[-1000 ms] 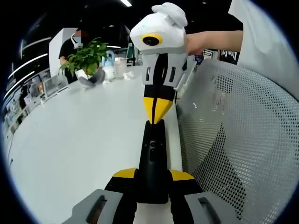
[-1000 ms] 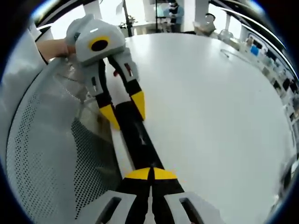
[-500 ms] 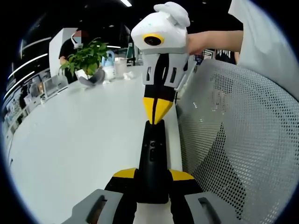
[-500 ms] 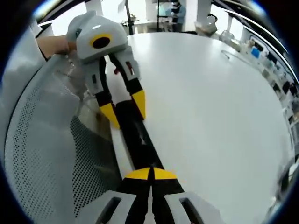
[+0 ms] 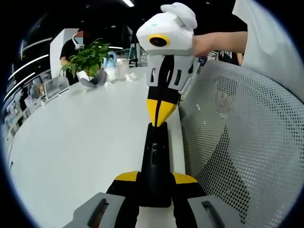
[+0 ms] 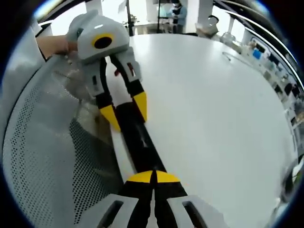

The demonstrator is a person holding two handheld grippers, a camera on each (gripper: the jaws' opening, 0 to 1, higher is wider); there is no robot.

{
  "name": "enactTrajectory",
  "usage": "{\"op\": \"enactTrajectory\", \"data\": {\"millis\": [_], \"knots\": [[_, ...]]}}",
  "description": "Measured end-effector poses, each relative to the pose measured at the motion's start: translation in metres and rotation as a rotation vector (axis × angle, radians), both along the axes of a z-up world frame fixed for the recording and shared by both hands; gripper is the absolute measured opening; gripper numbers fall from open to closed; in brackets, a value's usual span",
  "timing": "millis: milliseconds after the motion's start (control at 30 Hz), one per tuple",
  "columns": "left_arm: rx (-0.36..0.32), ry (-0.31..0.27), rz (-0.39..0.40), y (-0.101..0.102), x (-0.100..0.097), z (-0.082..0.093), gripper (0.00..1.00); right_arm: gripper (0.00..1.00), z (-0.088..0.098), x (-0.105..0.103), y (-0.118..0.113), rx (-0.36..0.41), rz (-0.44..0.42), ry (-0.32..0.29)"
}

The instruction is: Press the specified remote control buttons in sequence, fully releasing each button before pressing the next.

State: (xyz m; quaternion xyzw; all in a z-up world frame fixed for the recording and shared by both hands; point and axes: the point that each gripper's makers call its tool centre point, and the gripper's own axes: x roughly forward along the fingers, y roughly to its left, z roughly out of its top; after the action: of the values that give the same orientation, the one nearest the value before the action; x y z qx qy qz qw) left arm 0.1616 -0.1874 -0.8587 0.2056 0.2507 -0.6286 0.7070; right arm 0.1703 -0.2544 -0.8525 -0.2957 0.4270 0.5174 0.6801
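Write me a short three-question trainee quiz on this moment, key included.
1. True or false: the left gripper holds the black remote between its fingers.
2. What stands on the white table, far across from the grippers? A) a potted plant B) a laptop C) a red mug
3. Fill in: the right gripper, its fingers ____, meets the remote's far end with its yellow tips.
Key: 1 true; 2 A; 3 shut.
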Motion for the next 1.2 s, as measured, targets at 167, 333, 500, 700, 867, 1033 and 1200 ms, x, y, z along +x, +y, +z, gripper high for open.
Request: {"op": "enactTrajectory", "data": {"millis": [167,333,500,700,867,1033,1200], "knots": [[0.0,0.0,0.0,0.0,0.0,0.0,0.25,0.0,0.0,0.0,0.0,0.009,-0.01,0.009],[0.0,0.0,0.0,0.0,0.0,0.0,0.25,0.0,0.0,-0.001,0.0,0.028,-0.021,-0.005],[-0.001,0.0,0.001,0.0,0.0,0.0,0.25,0.0,0.0,-0.002,-0.001,0.042,-0.01,-0.053],[-0.001,-0.001,0.001,0.0,0.0,0.0,0.25,0.0,0.002,0.0,0.0,0.067,-0.032,-0.055],[-0.001,-0.002,0.002,0.0,0.0,0.0,0.25,0.0,0.005,-0.001,0.005,0.091,-0.034,-0.053],[-0.001,-0.001,0.002,0.0,0.0,0.0,0.25,0.0,0.006,-0.001,0.01,0.091,-0.004,-0.052],[0.0,-0.001,0.003,0.0,0.0,0.0,0.25,0.0,0.005,-0.002,0.012,0.086,0.016,-0.051]]}}
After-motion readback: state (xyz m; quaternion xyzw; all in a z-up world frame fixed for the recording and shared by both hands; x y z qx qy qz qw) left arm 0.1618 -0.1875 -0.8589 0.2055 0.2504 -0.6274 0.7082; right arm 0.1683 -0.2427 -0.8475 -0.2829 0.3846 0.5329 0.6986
